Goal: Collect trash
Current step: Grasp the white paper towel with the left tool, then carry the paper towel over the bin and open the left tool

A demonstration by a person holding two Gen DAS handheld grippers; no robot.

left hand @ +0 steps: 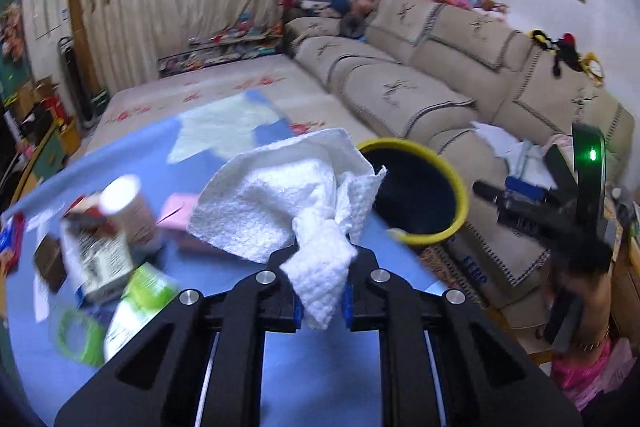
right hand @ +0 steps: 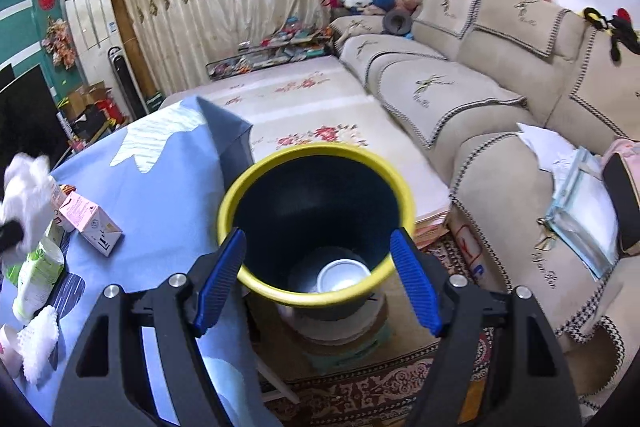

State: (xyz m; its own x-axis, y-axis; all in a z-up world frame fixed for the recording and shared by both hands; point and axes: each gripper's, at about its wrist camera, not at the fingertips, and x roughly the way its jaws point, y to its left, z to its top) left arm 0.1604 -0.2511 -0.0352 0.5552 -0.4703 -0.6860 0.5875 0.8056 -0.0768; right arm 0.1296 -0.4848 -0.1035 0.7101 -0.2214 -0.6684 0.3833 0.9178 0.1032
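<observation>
Your left gripper (left hand: 320,267) pinches a crumpled white paper towel (left hand: 280,203) between its fingers; the towel hangs clear above the blue-covered worktop (left hand: 248,279). Your right gripper (right hand: 318,279) has its fingers (right hand: 222,279) spread wide, one on each side of the yellow rim of the dark bin (right hand: 316,187), which sits just beside the worktop's edge; whether they touch the rim is unclear. A pale round object lies at the bin's bottom. On the worktop remain a pink box (right hand: 90,219), a cup (left hand: 128,211) and a green-and-white packet (right hand: 36,271).
</observation>
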